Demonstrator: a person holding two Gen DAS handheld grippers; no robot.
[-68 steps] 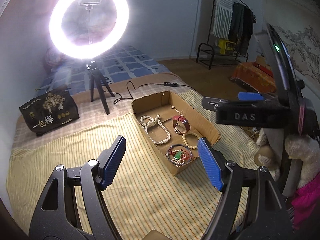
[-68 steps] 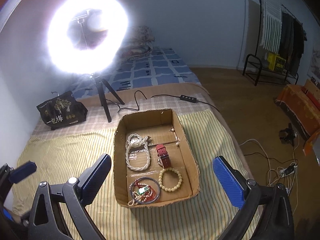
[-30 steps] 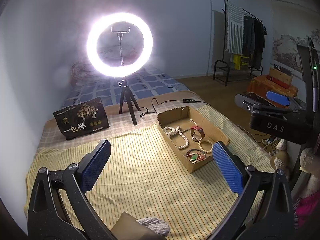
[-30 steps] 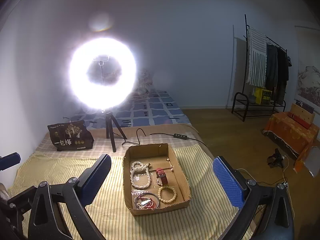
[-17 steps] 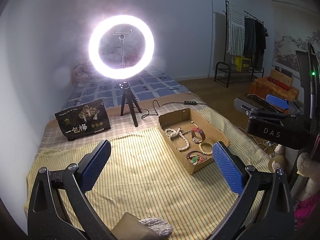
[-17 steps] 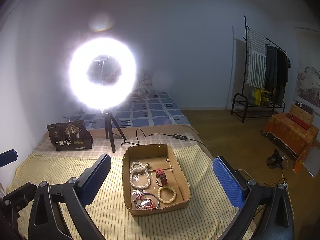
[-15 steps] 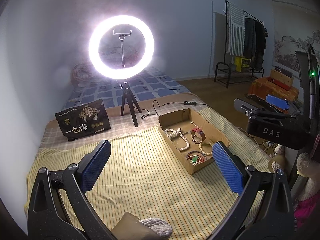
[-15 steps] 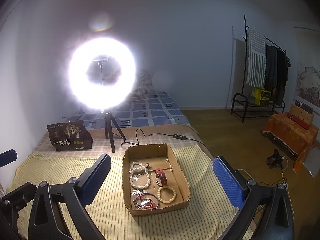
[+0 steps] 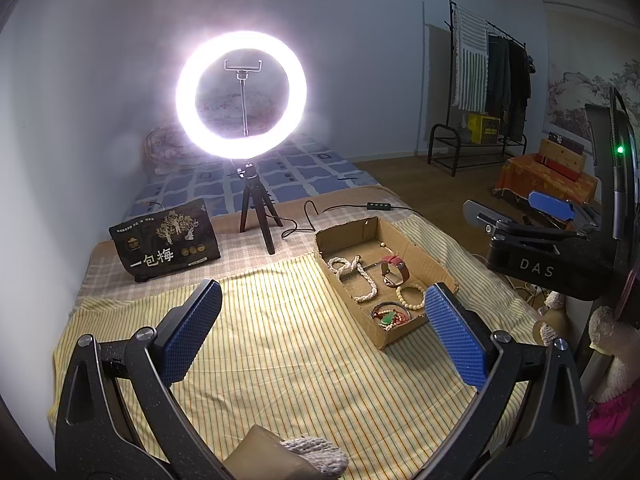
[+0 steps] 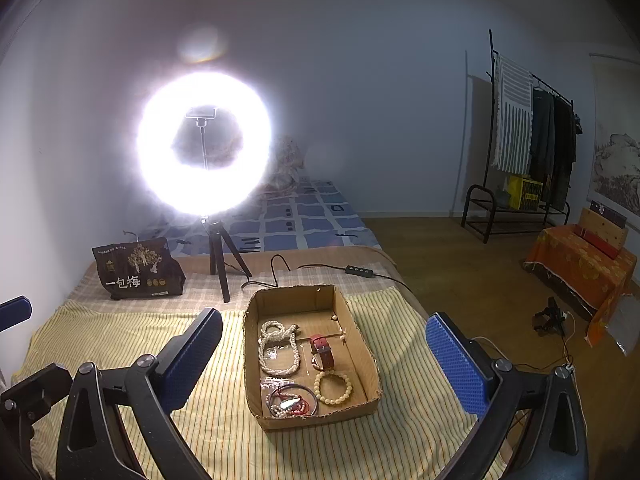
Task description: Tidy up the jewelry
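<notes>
A shallow cardboard box lies on the striped yellow cloth and holds the jewelry: a white bead necklace, a red-strap watch, a cream bead bracelet and a tangle of red and green pieces with dark bangles. The box also shows in the left wrist view, to the right. My left gripper is open and empty, held back above the cloth. My right gripper is open and empty, framing the box from above and behind. The right gripper's body also shows in the left wrist view.
A lit ring light on a small tripod stands behind the box, its cable and switch trailing right. A black printed bag sits at the back left. The bed's right edge drops to a wood floor with cables.
Both grippers pulled back and up from the box over the first second. In the last half second nothing visibly moved.
</notes>
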